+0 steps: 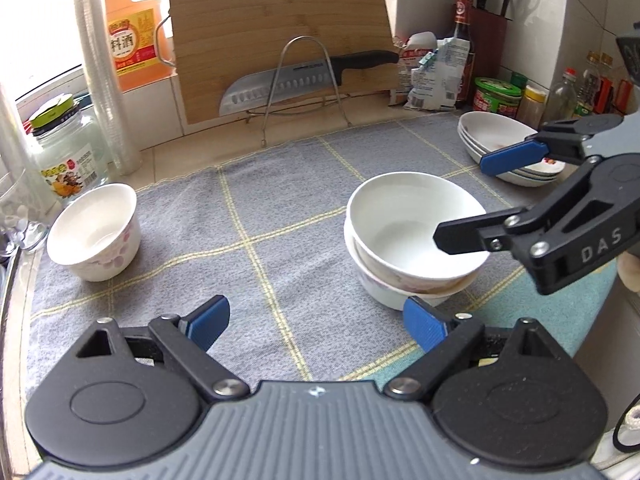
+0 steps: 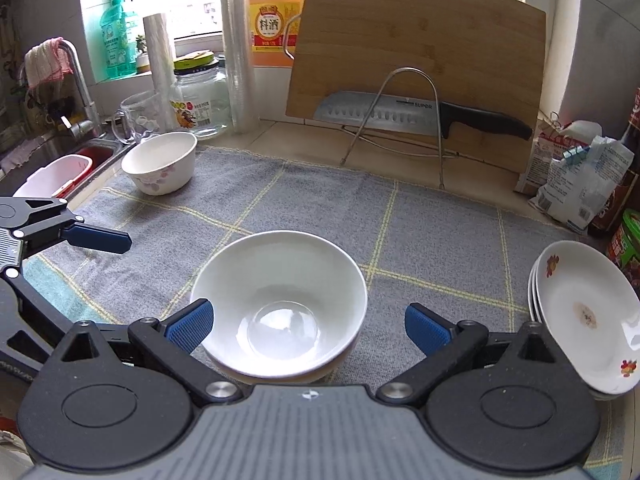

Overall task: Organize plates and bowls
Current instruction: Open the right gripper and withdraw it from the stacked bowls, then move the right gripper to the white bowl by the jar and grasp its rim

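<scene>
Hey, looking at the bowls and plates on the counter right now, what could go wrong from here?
1. The plain white bowl sits tilted in the floral white bowl beneath; a nudge from the open right hand-held gripper might tip it.
2. The stack of shallow white floral plates lies close beside that gripper and could get knocked.
3. The steel kitchen knife in the wire rack is a hazard when reaching back.

A home kitchen is shown. A cutting board (image 2: 416, 68) and knife (image 2: 420, 114) are propped in a wire rack on the counter (image 2: 280, 144), with a cooking-wine jug (image 2: 272, 16), sauce bottles (image 1: 464, 36) and a knife block (image 1: 490, 36) nearby. A sink (image 2: 52, 156) with a faucet (image 2: 78, 80) is seen beneath a window.
</scene>
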The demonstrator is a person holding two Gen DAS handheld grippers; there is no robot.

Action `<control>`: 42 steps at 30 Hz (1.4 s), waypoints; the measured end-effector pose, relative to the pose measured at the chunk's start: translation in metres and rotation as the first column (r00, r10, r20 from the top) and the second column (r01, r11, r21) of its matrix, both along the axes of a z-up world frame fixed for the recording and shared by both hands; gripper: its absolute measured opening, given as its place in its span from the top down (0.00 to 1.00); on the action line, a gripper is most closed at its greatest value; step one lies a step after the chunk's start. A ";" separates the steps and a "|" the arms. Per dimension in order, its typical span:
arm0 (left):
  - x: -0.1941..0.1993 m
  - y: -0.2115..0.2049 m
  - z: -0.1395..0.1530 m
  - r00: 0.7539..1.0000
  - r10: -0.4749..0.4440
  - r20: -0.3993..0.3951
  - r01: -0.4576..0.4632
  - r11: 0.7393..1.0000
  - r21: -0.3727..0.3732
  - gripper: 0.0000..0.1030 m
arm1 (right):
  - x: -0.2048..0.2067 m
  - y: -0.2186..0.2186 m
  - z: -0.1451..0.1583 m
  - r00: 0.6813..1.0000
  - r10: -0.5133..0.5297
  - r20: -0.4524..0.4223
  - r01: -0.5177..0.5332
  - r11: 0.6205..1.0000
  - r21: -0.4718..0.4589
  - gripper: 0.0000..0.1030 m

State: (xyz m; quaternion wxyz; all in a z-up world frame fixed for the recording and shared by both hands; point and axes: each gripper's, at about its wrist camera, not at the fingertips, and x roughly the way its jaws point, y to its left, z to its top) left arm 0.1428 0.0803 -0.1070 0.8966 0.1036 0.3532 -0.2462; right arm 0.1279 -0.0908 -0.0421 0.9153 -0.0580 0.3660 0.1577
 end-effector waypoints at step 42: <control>0.081 0.176 -0.020 0.995 0.039 0.089 -0.034 0.998 -0.061 0.09 | 0.077 0.207 0.018 0.993 0.118 0.013 -0.115 0.981 -0.158 0.00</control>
